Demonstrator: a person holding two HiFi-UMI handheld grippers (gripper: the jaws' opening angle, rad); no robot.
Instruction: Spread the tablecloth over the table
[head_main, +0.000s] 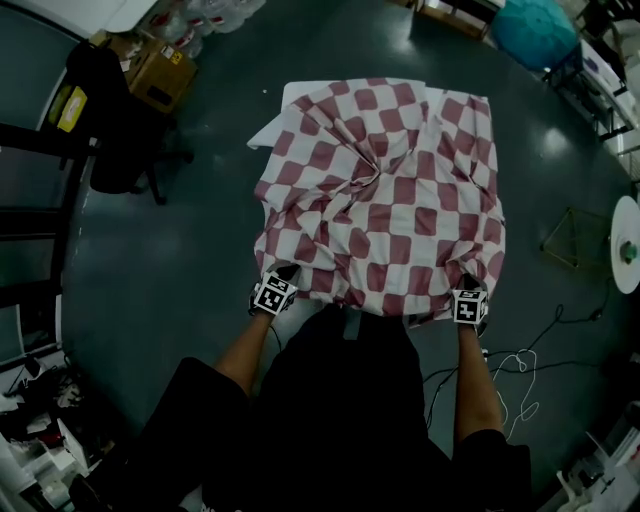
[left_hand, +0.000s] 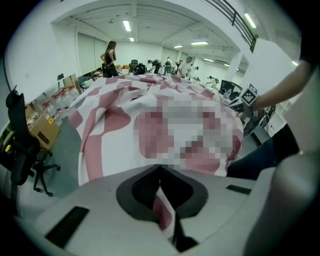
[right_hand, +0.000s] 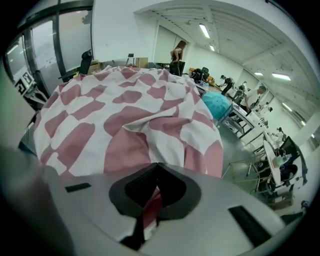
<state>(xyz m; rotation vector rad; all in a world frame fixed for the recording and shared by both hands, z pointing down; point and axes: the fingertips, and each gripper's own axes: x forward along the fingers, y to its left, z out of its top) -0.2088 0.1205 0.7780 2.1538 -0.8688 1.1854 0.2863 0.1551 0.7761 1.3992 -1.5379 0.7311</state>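
Observation:
A red-and-white checked tablecloth (head_main: 385, 195) lies rumpled over the table, with a bare white corner of the table (head_main: 275, 125) showing at the far left. My left gripper (head_main: 274, 296) is shut on the cloth's near-left edge, and my right gripper (head_main: 470, 305) is shut on its near-right edge. In the left gripper view a strip of the tablecloth (left_hand: 162, 210) is pinched between the jaws of the left gripper (left_hand: 161, 192), and the cloth (left_hand: 115, 125) rises ahead. In the right gripper view the right gripper (right_hand: 155, 195) pinches a fold, with the tablecloth (right_hand: 125, 120) bulging in front.
A black office chair (head_main: 110, 120) and a cardboard box (head_main: 160, 70) stand at the left. A teal bundle (head_main: 535, 30) sits at the far right, a round white stand (head_main: 626, 245) at the right edge. Cables (head_main: 515, 365) trail on the dark floor near my right arm. People stand far off (left_hand: 109, 52).

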